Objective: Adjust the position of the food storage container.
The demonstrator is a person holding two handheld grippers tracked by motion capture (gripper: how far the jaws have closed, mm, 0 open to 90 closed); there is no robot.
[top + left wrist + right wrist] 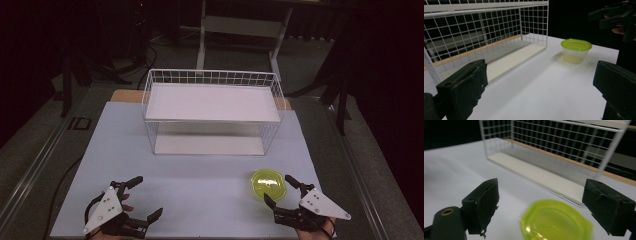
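- Near the right front corner of the mat (200,187), the tub (268,184) with its green lid stands upright, just beside the right gripper (281,190), whose jaws stand spread on either side of the tub without touching it.
- Judged from this, the step in hand is closing on the tub; to do it well, the right gripper should sink until its pads face the clear wall below the lid's rim, then press evenly, so the lid does not pop or the tub tip.
- At the left front, the left gripper (148,196) rests with jaws spread and holds nothing; it should stay well apart.
- High view gives the layout: the wire rack (212,111) stands far of the tub, with two white shelves.
- Left gripper view shows the tub (576,51) side-on, its clear body apparently empty.
- Right gripper view looks down on the lid (556,221), centred between the jaws, slightly nearer the right one.
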